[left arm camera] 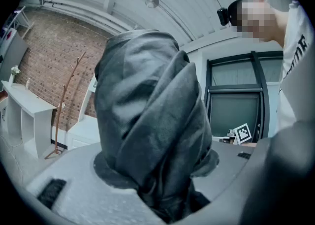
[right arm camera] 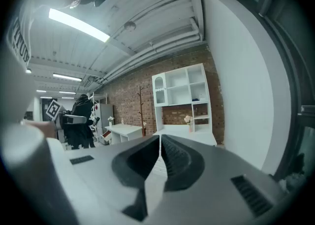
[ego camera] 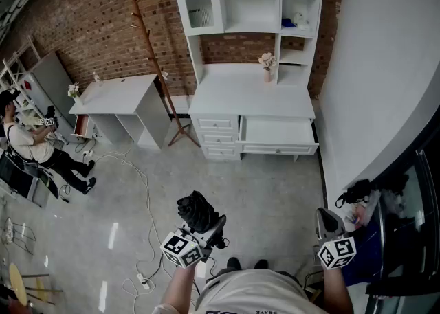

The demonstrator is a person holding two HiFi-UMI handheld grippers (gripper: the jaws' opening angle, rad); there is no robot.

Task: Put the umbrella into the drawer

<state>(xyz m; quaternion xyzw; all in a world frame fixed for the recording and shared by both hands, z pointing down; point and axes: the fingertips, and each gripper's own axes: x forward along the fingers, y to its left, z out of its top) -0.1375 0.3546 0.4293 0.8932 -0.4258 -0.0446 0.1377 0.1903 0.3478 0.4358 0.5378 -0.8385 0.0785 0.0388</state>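
Left gripper (ego camera: 208,229) pinching folded black umbrella (ego camera: 195,209); right gripper (right arm camera: 160,146) pressed together, empty; open drawer (ego camera: 278,148) well ahead.

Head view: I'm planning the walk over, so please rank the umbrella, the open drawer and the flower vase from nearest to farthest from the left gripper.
1. umbrella: clamped in the left gripper.
2. open drawer: ahead, in the right half of the desk.
3. flower vase: on the desk, behind the drawer.
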